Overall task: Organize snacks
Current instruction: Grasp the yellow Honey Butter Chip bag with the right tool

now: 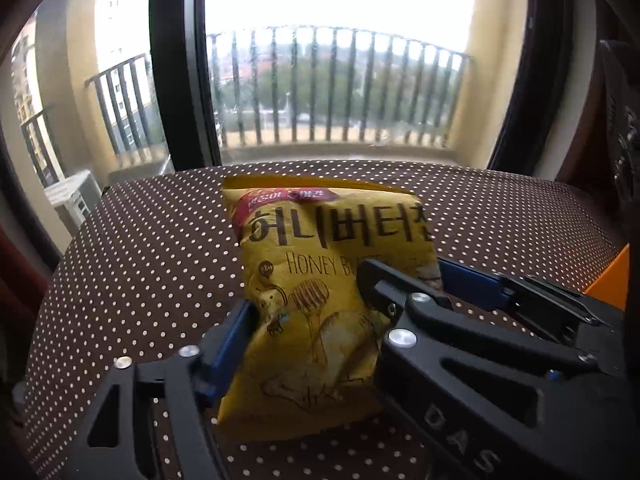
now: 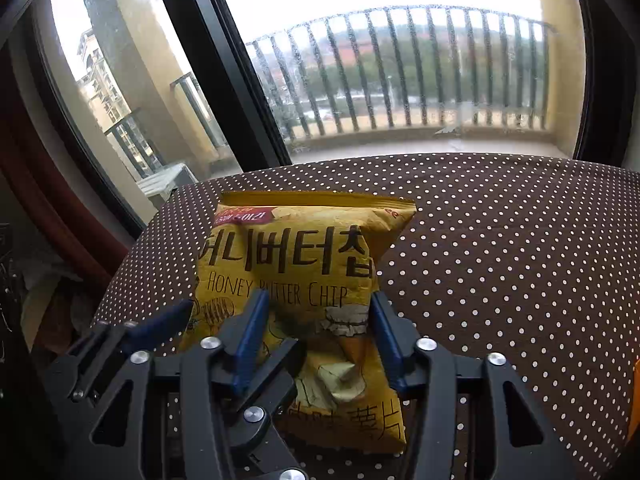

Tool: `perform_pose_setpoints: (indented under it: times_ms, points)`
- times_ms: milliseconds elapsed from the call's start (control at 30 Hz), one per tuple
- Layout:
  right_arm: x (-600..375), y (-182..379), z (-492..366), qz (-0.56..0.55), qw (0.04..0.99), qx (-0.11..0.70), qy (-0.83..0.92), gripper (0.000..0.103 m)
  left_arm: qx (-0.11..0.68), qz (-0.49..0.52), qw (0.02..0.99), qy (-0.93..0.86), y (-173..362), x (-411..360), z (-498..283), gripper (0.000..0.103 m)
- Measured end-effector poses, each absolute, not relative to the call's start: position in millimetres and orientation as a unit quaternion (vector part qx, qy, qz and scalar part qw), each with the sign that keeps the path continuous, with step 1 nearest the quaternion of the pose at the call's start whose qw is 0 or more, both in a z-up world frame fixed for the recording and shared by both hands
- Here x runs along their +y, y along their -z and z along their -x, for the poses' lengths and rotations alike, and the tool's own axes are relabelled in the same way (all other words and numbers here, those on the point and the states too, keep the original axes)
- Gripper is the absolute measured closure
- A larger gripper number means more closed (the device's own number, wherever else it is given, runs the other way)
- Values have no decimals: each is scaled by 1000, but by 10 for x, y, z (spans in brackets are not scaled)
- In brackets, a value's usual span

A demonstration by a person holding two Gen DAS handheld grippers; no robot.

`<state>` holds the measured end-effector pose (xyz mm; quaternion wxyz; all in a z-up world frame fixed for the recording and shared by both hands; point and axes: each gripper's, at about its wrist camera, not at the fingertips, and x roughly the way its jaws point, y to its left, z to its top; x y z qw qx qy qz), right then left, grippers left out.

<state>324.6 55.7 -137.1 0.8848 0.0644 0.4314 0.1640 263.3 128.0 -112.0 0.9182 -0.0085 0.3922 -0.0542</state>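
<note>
A yellow Honey Butter Chip bag (image 1: 320,280) stands on the brown polka-dot table (image 1: 140,248). Both grippers pinch it from the sides. My left gripper (image 1: 308,300) has its fingers pressed into the bag's lower left part, denting the foil. In the right wrist view the same bag (image 2: 296,256) is squeezed between the blue pads of my right gripper (image 2: 318,316) at its lower right part. The left gripper's blue finger (image 2: 160,324) shows at the bag's left edge. The right gripper's finger (image 1: 472,280) shows at the bag's right edge in the left wrist view.
The table (image 2: 500,248) stands against a large window with a black frame (image 1: 180,72) and a balcony railing outside. An orange object (image 1: 612,280) sits at the table's right edge. A dark red curtain (image 2: 60,200) hangs at the left.
</note>
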Motion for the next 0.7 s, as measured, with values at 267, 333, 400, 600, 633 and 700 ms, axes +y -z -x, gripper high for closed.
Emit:
perform_pose_setpoints:
  times_ms: [267, 333, 400, 600, 633, 700]
  points:
    - [487, 1315, -3152, -53, 891, 420, -164, 69, 388, 14, 920, 63, 1036, 1212, -2481, 52]
    - [457, 1302, -3105, -50, 891, 419, -165, 71, 386, 14, 920, 64, 1027, 1197, -2434, 54]
    - [442, 1293, -3068, -47, 892, 419, -164, 72, 384, 13, 921, 66, 1017, 1165, -2373, 55]
    - [375, 1231, -2914, -47, 893, 417, -166, 74, 379, 17, 923, 70, 958, 1101, -2212, 55]
    - [367, 1216, -2884, -46, 893, 415, -166, 74, 377, 18, 923, 70, 949, 1088, -2181, 55]
    - [347, 1183, -2818, -45, 895, 412, -165, 74, 373, 17, 925, 72, 917, 1055, -2110, 55]
